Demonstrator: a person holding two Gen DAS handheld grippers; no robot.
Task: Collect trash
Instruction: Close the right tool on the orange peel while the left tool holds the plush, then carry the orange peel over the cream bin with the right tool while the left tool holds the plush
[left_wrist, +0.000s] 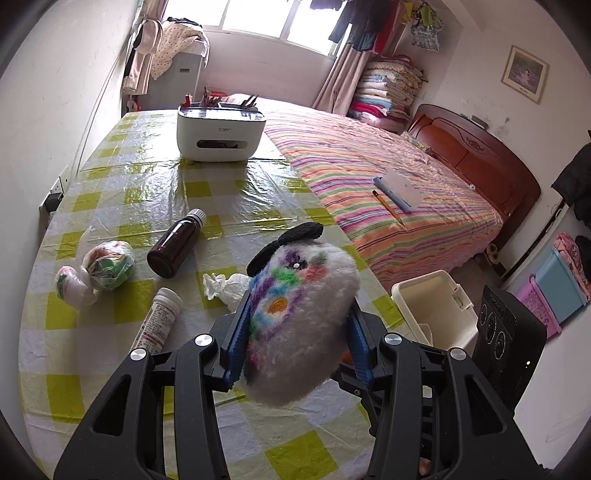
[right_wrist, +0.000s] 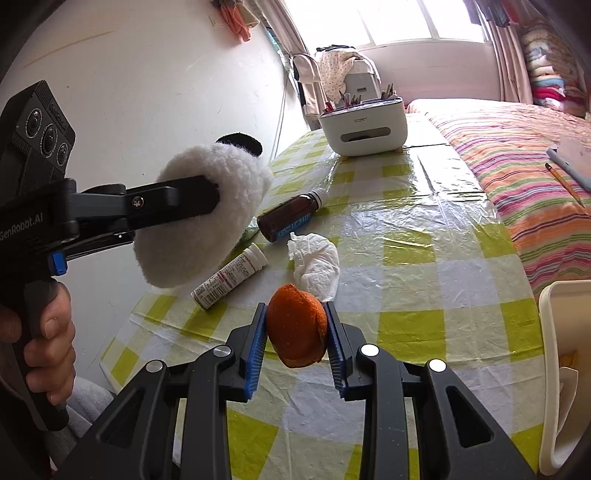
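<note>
My left gripper (left_wrist: 295, 325) is shut on a fluffy white plush toy (left_wrist: 306, 317) with coloured scribbles and a black ear, held above the table; the toy also shows in the right wrist view (right_wrist: 207, 218). My right gripper (right_wrist: 297, 332) is shut on an orange peel (right_wrist: 297, 332), held above the checked tablecloth (right_wrist: 424, 277). On the table lie a crumpled white tissue (right_wrist: 317, 266), a brown bottle (left_wrist: 177, 247), a white pill tube (left_wrist: 159, 325) and two knotted plastic bags (left_wrist: 99, 273). A cream bin (left_wrist: 436, 314) stands at the table's right edge.
A white desk organiser (left_wrist: 219, 133) stands at the table's far end. A bed with a striped cover (left_wrist: 388, 177) runs along the right, with a notebook and pencil on it. A wall is on the left.
</note>
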